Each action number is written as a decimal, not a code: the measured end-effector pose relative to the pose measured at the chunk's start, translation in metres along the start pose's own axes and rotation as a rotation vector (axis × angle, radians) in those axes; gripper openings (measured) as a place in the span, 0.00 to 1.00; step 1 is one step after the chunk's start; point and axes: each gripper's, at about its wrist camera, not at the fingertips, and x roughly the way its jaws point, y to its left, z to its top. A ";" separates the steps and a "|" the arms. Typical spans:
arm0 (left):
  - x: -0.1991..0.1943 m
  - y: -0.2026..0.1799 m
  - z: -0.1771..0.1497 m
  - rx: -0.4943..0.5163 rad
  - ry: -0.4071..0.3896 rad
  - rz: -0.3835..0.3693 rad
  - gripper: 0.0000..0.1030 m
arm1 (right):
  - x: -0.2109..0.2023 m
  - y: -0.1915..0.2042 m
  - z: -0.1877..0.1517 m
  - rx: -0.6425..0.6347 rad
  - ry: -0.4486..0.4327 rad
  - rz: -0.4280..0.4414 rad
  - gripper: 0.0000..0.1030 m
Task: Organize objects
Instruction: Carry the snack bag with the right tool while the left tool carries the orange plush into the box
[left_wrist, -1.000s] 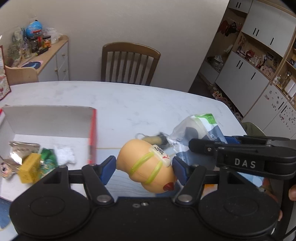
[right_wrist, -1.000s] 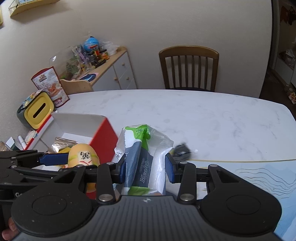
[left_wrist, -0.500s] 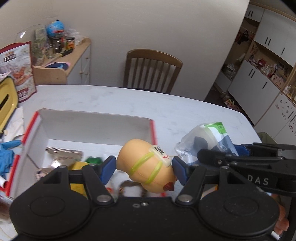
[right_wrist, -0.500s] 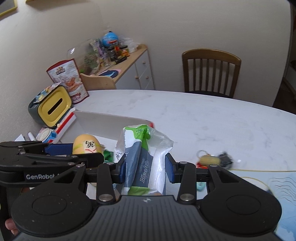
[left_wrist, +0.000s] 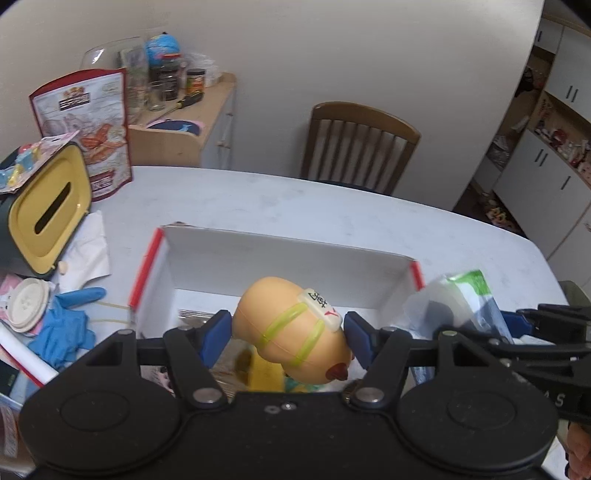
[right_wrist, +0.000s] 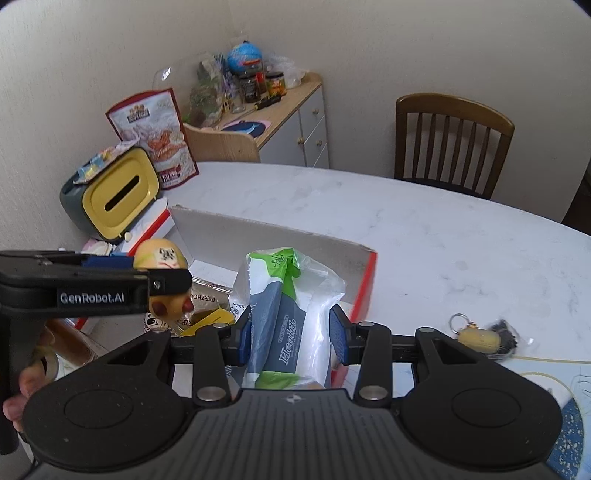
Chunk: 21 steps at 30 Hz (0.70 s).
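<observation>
Both arms reach forward side by side over the open box (left_wrist: 280, 254), each device held level with its fingers pointing toward the far wall; a bit of a hand (right_wrist: 22, 391) shows at the lower left of the right wrist view, gripping the left device's handle. The left tongs (left_wrist: 288, 334) are closed onto a toy figure (left_wrist: 291, 328), a smooth, rounded, peach-coloured piece of plastic with yellow-green stripes, a small white label and a red nub at its lower end; it lies tilted between the blue pads (left_wrist: 216, 330), above the box's inside at the centre of the frame. The right tongs (right_wrist: 291, 332) pinch a soft packet (right_wrist: 288, 317), crinkly clear plastic over a grey, white and green wrapper printed "Health", standing upright just over the box's red-edged right wall. The box is white cardboard with red rims, already holding a few small packets. On the marbled white desk (right_wrist: 424, 229), at the lower right of the right wrist view, lies a yellow keychain (right_wrist: 480, 338) with a metal ring. At the left stands a rounded yellow-faced tissue holder (left_wrist: 48, 210).
</observation>
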 end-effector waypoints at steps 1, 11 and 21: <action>0.003 0.003 0.001 -0.002 0.002 0.005 0.64 | 0.005 0.002 0.001 -0.003 0.006 -0.003 0.39; 0.040 0.029 0.009 0.010 0.046 0.041 0.64 | 0.055 0.023 0.008 -0.043 0.053 -0.014 0.39; 0.072 0.037 0.009 0.038 0.098 0.061 0.64 | 0.099 0.025 0.007 -0.061 0.108 -0.044 0.40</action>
